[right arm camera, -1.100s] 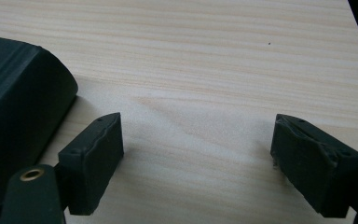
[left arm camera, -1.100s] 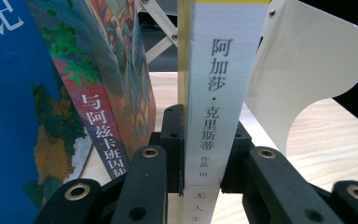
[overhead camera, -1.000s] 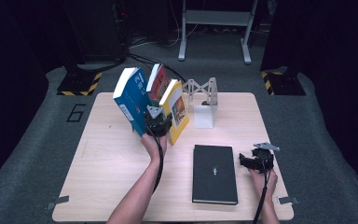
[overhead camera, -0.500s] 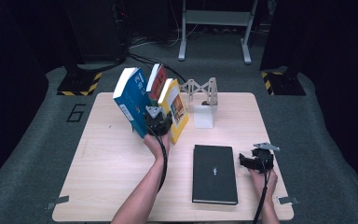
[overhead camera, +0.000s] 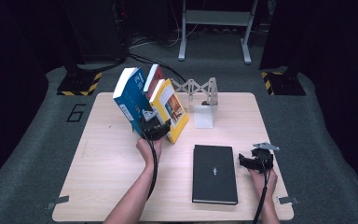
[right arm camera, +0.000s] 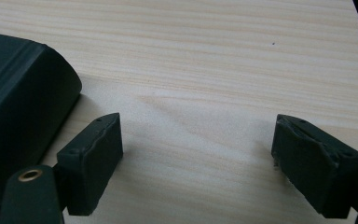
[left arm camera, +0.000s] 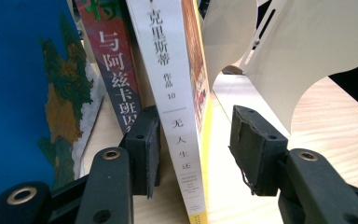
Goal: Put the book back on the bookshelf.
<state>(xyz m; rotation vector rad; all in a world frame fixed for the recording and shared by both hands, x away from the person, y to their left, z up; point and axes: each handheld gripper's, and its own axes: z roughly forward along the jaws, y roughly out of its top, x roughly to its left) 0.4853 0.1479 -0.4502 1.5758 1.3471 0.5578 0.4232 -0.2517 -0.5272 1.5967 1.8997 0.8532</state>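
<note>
Left gripper (left arm camera: 193, 154) jaws just opening, astride yellow book (left arm camera: 182, 116), right pad clear, right gripper (right arm camera: 196, 158) jaws wide, empty

Left gripper (left arm camera: 193, 154) is pointing at a row of books, its jaws having just been opening. Yellow book (left arm camera: 179, 107) is standing between the pads, white spine toward the camera, leaning slightly left. Left pad (left arm camera: 144, 156) is sitting just beside the spine, contact hard to tell; right pad (left arm camera: 254, 156) is standing clear, with table (left arm camera: 340, 121) showing in the gap. Red book (left arm camera: 114, 70) is leaning just left of the yellow one (dark spine, pale characters). Blue book (left arm camera: 23, 88) is lying farther left, cover facing in. Cream bookend (left arm camera: 307, 51) is rising at right, behind the right pad.
</note>
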